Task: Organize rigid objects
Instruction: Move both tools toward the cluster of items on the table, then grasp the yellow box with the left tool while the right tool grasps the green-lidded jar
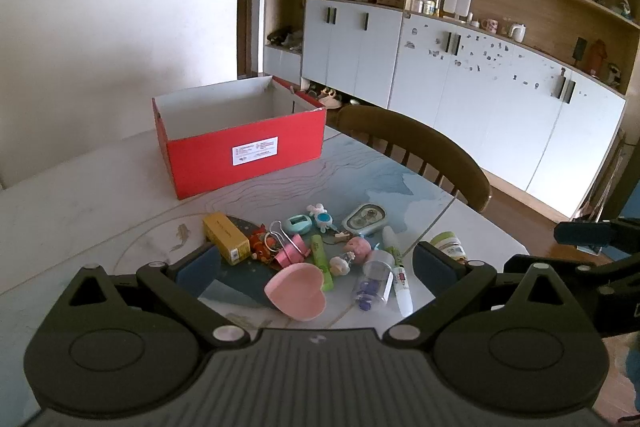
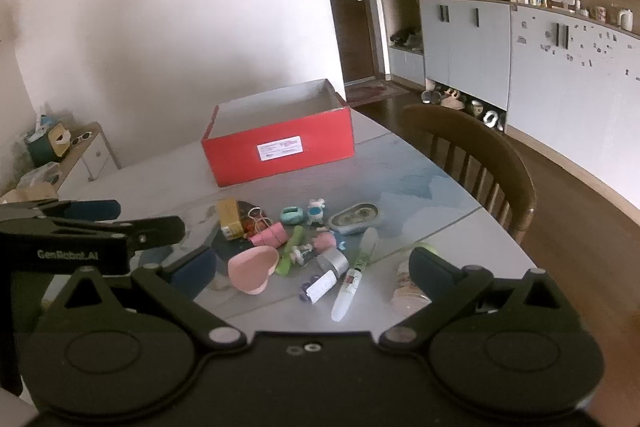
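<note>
Your worktop carries a red box, open-topped, standing well behind a tight heap of small things, with a wooden chair tucked at the far right edge. Both your left gripper and right gripper hang spread wide and hold nothing, the heap lying just ahead between their fingers: a pink heart dish nearest, a yellow carton to its left, a white pen and a clear vial to its right. You have bare worktop between heap and box, and more to the left.
</note>
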The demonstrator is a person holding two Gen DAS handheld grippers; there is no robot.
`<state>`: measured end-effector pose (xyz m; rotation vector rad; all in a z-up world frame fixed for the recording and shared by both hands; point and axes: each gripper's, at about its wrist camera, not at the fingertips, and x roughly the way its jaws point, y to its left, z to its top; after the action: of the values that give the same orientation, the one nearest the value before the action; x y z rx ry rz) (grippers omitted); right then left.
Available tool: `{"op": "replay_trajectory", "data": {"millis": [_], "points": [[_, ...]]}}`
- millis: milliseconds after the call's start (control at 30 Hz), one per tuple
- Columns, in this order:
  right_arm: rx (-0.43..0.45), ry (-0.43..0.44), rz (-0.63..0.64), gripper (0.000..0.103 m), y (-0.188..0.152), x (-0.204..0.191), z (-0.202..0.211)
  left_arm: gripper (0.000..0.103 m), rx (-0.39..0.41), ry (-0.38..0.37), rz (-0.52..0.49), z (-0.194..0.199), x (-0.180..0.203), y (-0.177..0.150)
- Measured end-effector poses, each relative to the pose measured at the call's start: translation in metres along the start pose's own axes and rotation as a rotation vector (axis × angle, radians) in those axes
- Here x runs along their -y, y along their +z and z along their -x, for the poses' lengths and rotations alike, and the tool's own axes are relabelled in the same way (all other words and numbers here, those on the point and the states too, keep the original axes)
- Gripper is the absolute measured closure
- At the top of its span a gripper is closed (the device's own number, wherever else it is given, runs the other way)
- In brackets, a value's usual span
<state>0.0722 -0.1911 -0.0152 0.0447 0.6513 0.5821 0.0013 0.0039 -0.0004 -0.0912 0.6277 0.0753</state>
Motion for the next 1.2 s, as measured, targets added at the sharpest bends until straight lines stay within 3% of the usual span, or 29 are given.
{"op": "replay_trajectory", "data": {"millis": [433, 667, 733, 900, 1200], "points": [[0.006, -0.004, 0.013, 0.0, 0.0, 0.001, 0.003, 0.0, 0.001, -0.003, 0.013, 0.0, -0.006, 0.003], [0.013, -0.01, 0.036, 0.002, 0.005, 0.007, -0.005, 0.0, -0.021, 0.048, 0.006, -0.012, -0.001, 0.007], [0.012, -0.013, 0.043, 0.002, 0.007, 0.01, -0.01, 0.0, -0.03, 0.027, 0.007, -0.017, -0.001, 0.008], [-0.023, -0.008, 0.019, 0.005, 0.009, 0.022, -0.027, 0.0, -0.041, 0.007, -0.003, -0.029, 0.004, 0.009], [-0.103, -0.011, -0.045, 0.005, 0.009, 0.053, -0.062, 0.0, -0.095, 0.064, 0.046, -0.062, -0.01, 0.013]]}}
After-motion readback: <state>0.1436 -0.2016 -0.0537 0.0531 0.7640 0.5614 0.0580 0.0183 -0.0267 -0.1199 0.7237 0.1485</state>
